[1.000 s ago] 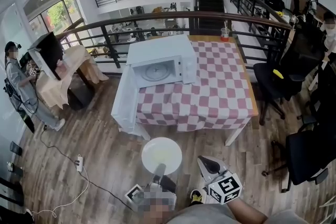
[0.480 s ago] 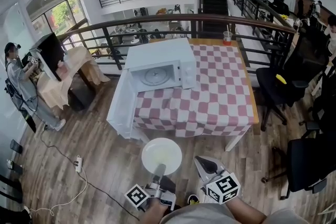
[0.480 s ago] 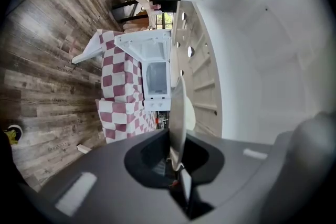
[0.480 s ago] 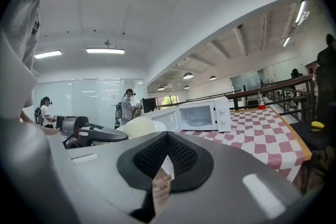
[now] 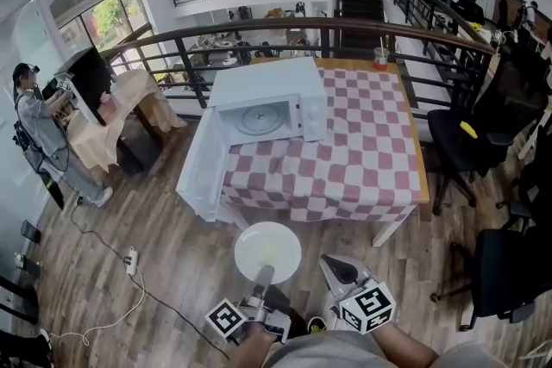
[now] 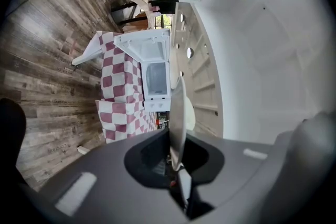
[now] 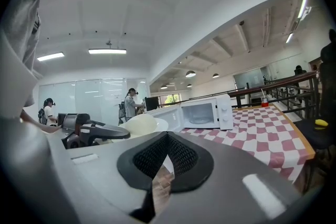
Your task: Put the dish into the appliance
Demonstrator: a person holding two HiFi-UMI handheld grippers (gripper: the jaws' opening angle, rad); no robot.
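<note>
A round white dish (image 5: pixel 267 251) hangs flat above the wooden floor, short of the table. My left gripper (image 5: pixel 261 276) is shut on its near rim. In the left gripper view the dish (image 6: pixel 177 118) shows edge-on between the pads of the left gripper (image 6: pixel 176 165). The white microwave (image 5: pixel 267 108) stands on the checkered table (image 5: pixel 345 177), and its door (image 5: pixel 200 168) hangs wide open to the left. My right gripper (image 5: pixel 338 270) is beside the dish on the right, shut and holding nothing. The right gripper view shows the right gripper (image 7: pixel 163 165) closed, with the dish (image 7: pixel 142 124) and microwave (image 7: pixel 202 112) ahead of it.
A red cup (image 5: pixel 381 58) sits at the table's far edge, in front of a dark railing (image 5: pixel 345 26). Black office chairs (image 5: pixel 466 142) stand on the right. A person (image 5: pixel 39 134) stands far left by a draped table. A power strip (image 5: pixel 131 261) and cable lie on the floor.
The head camera's framing has shifted a little. The dish stays gripped in the left gripper, and both grippers sit in nearly the same place.
</note>
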